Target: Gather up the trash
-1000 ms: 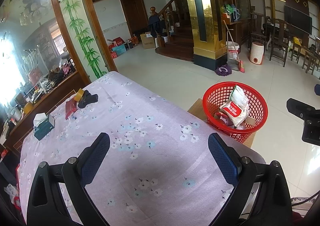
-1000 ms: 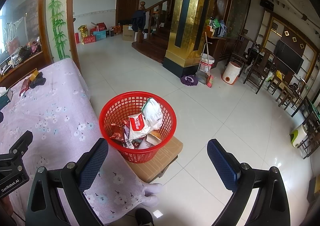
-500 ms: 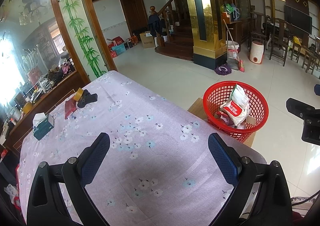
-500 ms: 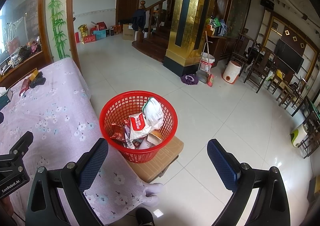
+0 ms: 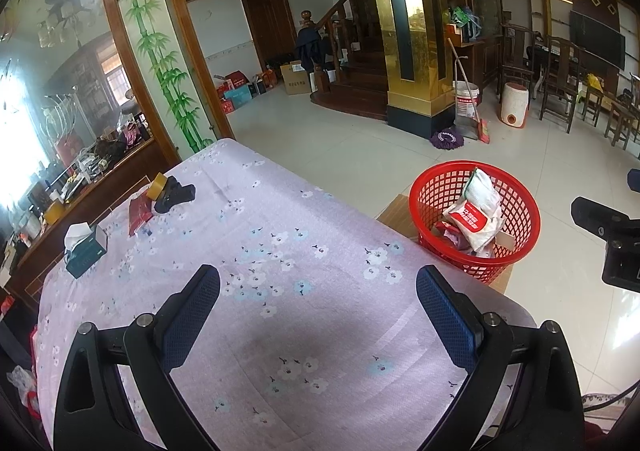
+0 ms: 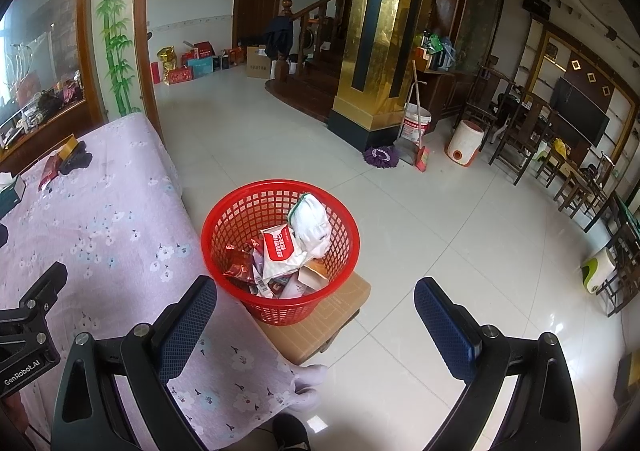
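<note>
A red mesh basket (image 5: 434, 191) (image 6: 224, 227) stands on a cardboard box (image 6: 332, 315) beside the table, holding white packets, a red wrapper and other trash. Over the near end of the table with the lilac flowered cloth (image 5: 280, 251) hovers my left gripper (image 5: 318, 291), open and empty. My right gripper (image 6: 316, 299) is open and empty too, held above the table's corner just short of the basket. At the table's far end lie a red wrapper (image 5: 139, 213) (image 6: 49, 168), a black object (image 5: 176, 196) and a tape roll (image 5: 155, 186).
A teal tissue box (image 5: 86, 249) sits at the table's far left. A wooden sideboard (image 5: 80, 187) full of clutter runs along the left. On the tiled floor beyond are a gold pillar (image 6: 372, 51), a bucket with a broom (image 6: 416, 127), a white stool and wooden chairs (image 6: 516, 131).
</note>
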The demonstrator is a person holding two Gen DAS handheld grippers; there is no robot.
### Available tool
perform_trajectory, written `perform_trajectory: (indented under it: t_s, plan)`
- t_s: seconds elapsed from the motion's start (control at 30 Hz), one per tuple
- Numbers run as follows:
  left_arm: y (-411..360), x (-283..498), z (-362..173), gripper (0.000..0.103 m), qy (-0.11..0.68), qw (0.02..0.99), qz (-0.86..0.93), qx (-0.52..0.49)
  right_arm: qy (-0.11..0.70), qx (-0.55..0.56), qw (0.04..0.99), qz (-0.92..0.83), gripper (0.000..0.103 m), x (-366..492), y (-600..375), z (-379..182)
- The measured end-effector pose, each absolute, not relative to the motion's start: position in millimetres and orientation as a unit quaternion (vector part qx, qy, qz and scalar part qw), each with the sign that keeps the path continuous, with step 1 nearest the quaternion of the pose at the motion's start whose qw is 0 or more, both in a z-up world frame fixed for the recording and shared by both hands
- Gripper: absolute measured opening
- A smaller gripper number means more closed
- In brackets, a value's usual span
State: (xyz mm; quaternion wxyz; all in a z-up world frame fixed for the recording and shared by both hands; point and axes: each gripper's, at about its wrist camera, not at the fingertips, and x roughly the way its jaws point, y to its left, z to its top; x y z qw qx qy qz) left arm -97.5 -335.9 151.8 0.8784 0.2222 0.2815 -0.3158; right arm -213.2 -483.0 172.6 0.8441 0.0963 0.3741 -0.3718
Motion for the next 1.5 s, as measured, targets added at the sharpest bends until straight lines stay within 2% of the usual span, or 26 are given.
perform_trajectory:
  t_s: [0.73, 1.5]
  plan:
    - [-329.9, -91.1, 143.5, 0.098, 0.294, 0.881, -0.303, 0.214, 0.385, 0.099, 0.842, -0.364, 0.101, -196.2, -484.5, 167.4]
    - [-309.3, -55.4, 137.0, 0.098, 0.351, 0.878, -0.268, 0.184, 0.399, 0.095, 0.846, -0.340, 0.101, -176.2, -481.2, 167.3]
